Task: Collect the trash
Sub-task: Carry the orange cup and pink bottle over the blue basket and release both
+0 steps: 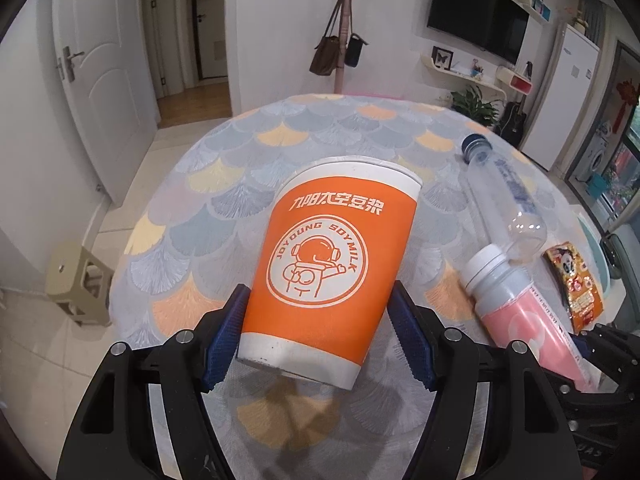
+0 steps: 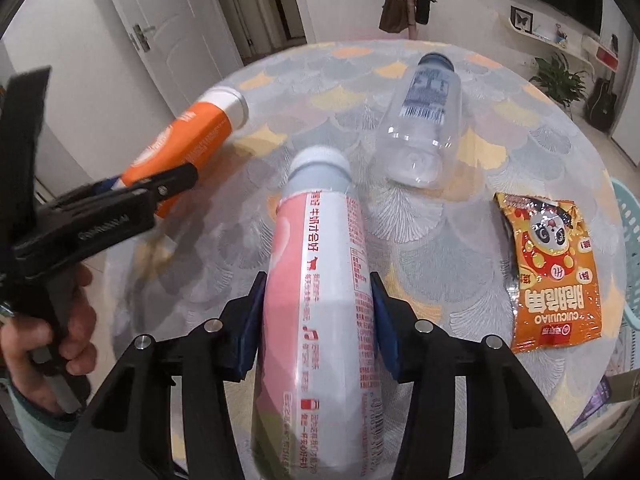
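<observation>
My left gripper (image 1: pixel 318 332) is shut on an orange and white paper soy-milk cup (image 1: pixel 324 268), held above the round table (image 1: pixel 248 152). The cup (image 2: pixel 188 144) and left gripper (image 2: pixel 132 196) also show at the left of the right wrist view. My right gripper (image 2: pixel 316 320) is shut on a pink and white milk bottle (image 2: pixel 320 300) with a white cap; the bottle also shows in the left wrist view (image 1: pixel 516 308). A clear empty plastic bottle (image 2: pixel 424 120) lies on the table, also in the left wrist view (image 1: pixel 500 196). An orange snack wrapper (image 2: pixel 552 268) lies flat at the right, also in the left wrist view (image 1: pixel 576 284).
The table has a scale-patterned cloth (image 2: pixel 520 128). A light blue basket (image 2: pixel 628 256) stands off the table's right edge. A beige stool (image 1: pixel 76 280) stands on the floor at the left. A coat stand with bags (image 1: pixel 340 48), doors and a TV wall lie beyond.
</observation>
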Demonstrator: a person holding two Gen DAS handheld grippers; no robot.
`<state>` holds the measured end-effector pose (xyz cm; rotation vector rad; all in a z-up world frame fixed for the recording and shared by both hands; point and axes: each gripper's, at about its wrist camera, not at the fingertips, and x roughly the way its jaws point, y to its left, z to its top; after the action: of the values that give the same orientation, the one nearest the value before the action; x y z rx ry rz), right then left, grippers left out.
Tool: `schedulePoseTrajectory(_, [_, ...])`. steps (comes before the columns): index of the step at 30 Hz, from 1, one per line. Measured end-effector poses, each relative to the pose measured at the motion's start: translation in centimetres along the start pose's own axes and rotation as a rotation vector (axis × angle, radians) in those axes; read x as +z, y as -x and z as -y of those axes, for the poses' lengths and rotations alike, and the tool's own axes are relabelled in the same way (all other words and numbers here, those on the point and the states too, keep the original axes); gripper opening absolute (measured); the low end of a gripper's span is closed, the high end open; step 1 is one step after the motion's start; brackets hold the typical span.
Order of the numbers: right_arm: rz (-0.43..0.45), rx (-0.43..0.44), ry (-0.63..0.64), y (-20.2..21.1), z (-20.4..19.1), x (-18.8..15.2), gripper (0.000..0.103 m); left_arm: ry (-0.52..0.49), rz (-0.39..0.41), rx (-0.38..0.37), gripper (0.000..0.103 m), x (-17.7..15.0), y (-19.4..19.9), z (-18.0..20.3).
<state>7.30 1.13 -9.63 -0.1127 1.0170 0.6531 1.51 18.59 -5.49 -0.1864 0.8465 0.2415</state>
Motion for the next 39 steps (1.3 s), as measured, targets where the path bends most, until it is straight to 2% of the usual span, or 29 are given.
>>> schedulePoseTrajectory(11, [0.121,0.061,-0.042,4.7,1.5,0.8,0.045,-0.045,0.081,-0.049,0.068,2.7,2.6,2.9])
schedulePoseTrajectory(16, [0.171,0.093,-0.081,6.6,3.3,1.5,0.045,-0.061,0.104,-0.076,0.068,4.0,3.2,4.6])
schedulePoseTrajectory(23, [0.277,0.077,-0.127,10.4,6.4,2.3,0.045,-0.120,0.141,-0.120,0.068,6.1,3.9,8.2])
schedulePoseTrajectory(28, [0.352,0.014,-0.189,12.9,10.5,2.3,0.045,-0.197,0.161,-0.172,0.068,7.7,3.6,13.3])
schedulePoseTrajectory(31, [0.365,0.030,-0.256,13.9,14.1,2.2,0.045,-0.249,0.166,-0.195,0.068,8.4,2.8,16.6])
schedulePoseTrajectory(33, [0.381,0.025,-0.303,14.7,16.6,1.9,0.045,-0.285,0.157,-0.219,0.068,9.0,2.0,19.4])
schedulePoseTrajectory(39, [0.432,-0.074,-0.422,16.8,23.9,0.9,0.045,-0.380,0.111,-0.328,0.068,10.2,-0.8,27.2])
